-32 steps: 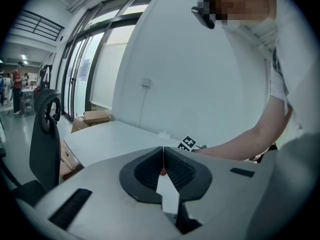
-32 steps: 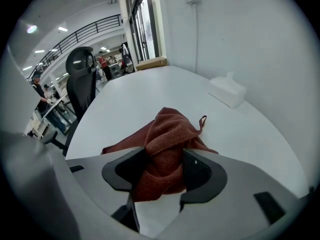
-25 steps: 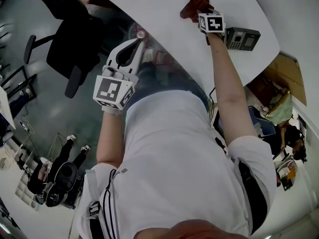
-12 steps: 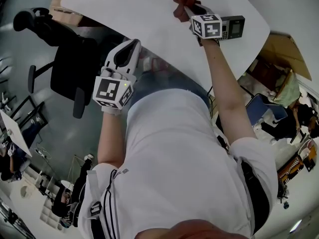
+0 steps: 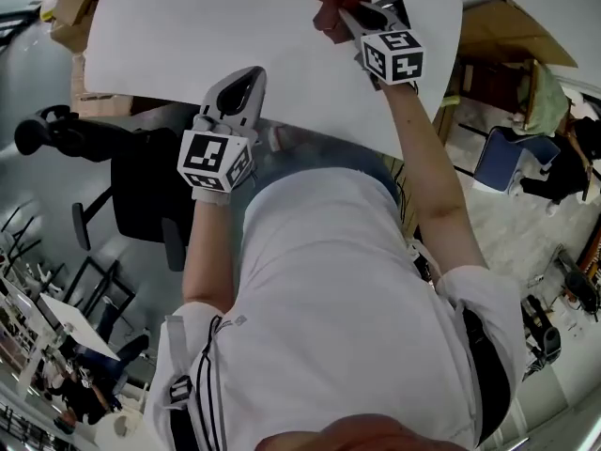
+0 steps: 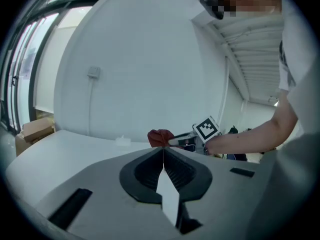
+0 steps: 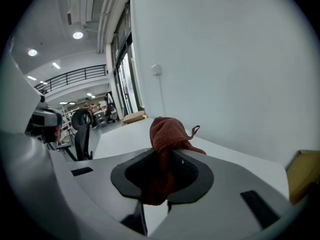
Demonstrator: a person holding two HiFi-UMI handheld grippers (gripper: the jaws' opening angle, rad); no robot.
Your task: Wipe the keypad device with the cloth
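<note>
A wide white surface is spread across the far part of the head view. In both gripper views a white wall is seen standing behind it. A person in a white shirt is seen from above at the near edge of the surface, with both arms stretched toward it. A black office chair is stood on the floor to the left of the person. A cardboard box is set by the far left corner of the surface.

The left gripper is held at the near edge of the surface, to the left of the right gripper and well apart from it. In the left gripper view its fingers are shown pressed together, with nothing between them. The right gripper is held farther out over the surface and to the right. Its fingers have just been closing, and the cloth is pinched between them.

The cloth is dark red and bunched. Its top is pushed up above the fingertips, a tail of it hangs down between the fingers, and a small loop sticks out on its right side. From the left gripper view the cloth is seen at the tip of the right gripper, low over the surface. Whether it touches the surface cannot be told. A black-and-white marker cube is carried at the near end of the left gripper, and another on the right gripper.
</note>
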